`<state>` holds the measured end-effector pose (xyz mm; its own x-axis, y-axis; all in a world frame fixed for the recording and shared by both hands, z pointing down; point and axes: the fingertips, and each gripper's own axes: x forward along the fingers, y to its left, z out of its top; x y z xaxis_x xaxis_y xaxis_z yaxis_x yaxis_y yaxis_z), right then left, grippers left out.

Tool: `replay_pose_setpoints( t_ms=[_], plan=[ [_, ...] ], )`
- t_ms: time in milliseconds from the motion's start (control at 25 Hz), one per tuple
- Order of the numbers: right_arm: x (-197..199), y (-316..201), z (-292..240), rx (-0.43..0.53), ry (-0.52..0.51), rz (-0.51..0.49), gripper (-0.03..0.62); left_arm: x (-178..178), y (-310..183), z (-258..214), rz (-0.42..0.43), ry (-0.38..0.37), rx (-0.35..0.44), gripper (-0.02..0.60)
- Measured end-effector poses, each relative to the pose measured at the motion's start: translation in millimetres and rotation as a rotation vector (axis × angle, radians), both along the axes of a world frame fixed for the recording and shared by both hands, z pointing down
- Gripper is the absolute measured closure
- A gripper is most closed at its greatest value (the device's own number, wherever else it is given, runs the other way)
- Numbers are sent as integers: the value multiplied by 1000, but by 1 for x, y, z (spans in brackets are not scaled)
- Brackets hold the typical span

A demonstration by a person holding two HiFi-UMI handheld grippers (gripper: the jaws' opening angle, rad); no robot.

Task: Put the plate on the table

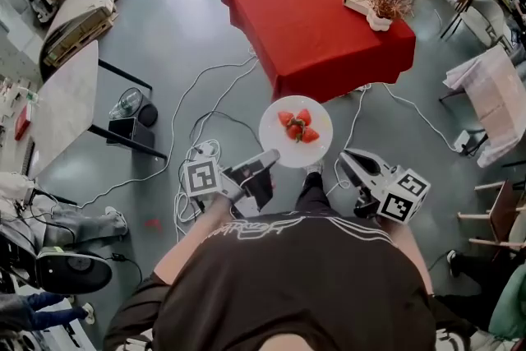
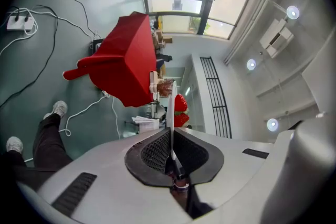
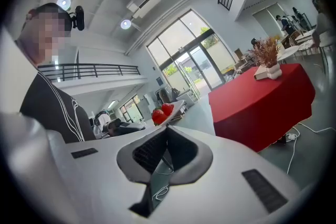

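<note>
The plate (image 1: 281,147), stiff, likely fragile and carrying loose strawberries (image 1: 297,126), needs level carrying by its rim, where the left gripper (image 1: 269,157) and right gripper (image 1: 343,154) each clamp it.

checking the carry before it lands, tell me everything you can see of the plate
The plate is round and white, ceramic by its look, with a few red strawberries at its middle. It hangs about level above the grey floor, short of the red table. The left tool clamps its near-left rim and the right tool its near-right rim; nothing else touches it.
</note>
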<state>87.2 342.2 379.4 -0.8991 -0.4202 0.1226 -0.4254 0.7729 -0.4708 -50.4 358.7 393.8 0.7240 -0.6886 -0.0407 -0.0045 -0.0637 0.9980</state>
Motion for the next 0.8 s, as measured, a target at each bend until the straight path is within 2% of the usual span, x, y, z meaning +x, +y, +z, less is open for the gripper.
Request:
replay_pose_setpoints(
  t_ms=[280, 560, 800],
  plan=[
    [8, -117, 11, -48, -15, -38, 586, 11, -108, 17, -48, 14, -52, 563],
    [27, -247, 6, -82, -21, -75, 586, 37, -230, 13, -85, 35, -73, 563],
    [40, -330, -5, -91, -44, -89, 586, 54, -310, 10, -102, 21, -85, 563]
  ],
)
